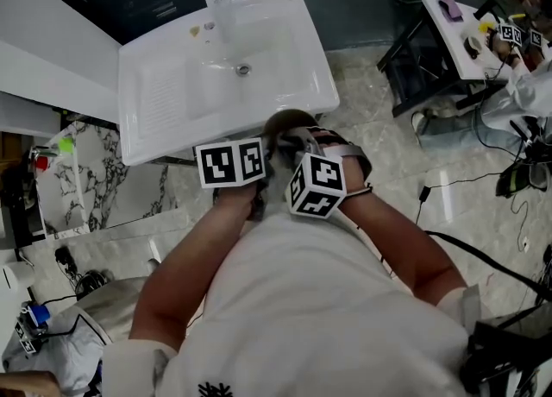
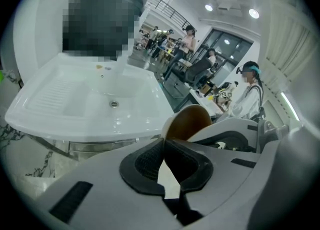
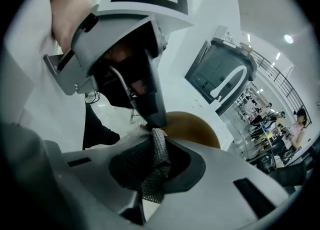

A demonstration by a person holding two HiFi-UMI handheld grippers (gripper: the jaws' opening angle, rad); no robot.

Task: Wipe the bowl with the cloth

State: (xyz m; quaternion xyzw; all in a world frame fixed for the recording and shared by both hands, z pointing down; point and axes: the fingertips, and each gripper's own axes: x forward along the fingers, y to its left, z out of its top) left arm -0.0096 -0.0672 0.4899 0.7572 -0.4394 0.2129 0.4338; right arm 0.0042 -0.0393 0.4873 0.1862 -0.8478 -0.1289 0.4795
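Sink: white basin, the landmark.
Left gripper: just in front of the sink's near edge; claw pressed onto the bowl's rim, pinching it.
Bowl: brown, tilted on edge, just off the sink's near edge, between the two grippers.
Right gripper: beside the bowl, on the side away from the sink; claw pinching the cloth.
Cloth: grey mesh, bunched between the pads, its upper end against the bowl.
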